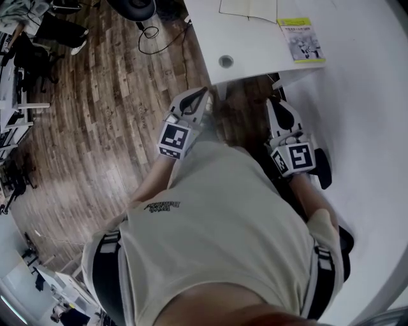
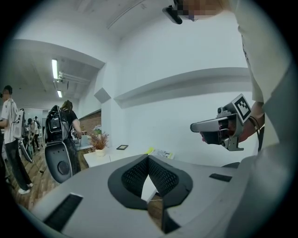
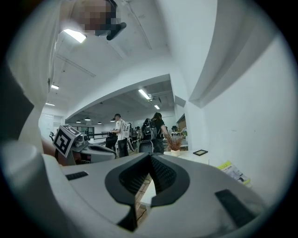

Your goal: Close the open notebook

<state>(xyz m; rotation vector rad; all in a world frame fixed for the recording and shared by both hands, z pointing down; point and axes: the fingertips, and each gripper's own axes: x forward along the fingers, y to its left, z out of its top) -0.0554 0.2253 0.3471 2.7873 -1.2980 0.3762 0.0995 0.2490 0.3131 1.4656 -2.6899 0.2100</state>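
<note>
The open notebook (image 1: 248, 7) lies at the far end of the white desk (image 1: 357, 95); only its near edge shows at the top of the head view. Both grippers are held level in front of the person's body, short of the desk's near edge and well back from the notebook. My left gripper (image 1: 205, 95) (image 2: 148, 158) is shut, pads meeting at the tip with nothing between them. My right gripper (image 1: 275, 102) (image 3: 150, 155) is shut and empty too. Each gripper shows in the other's view: the right gripper (image 2: 198, 126) and the left gripper (image 3: 108, 151).
A yellow-green booklet (image 1: 301, 39) (image 2: 160, 153) (image 3: 233, 171) lies right of the notebook. The desk has a round cable hole (image 1: 225, 62). A potted plant (image 2: 98, 142) and a small dark frame (image 2: 122, 147) stand on a farther desk. People stand on the wooden floor (image 1: 115, 114) to the left.
</note>
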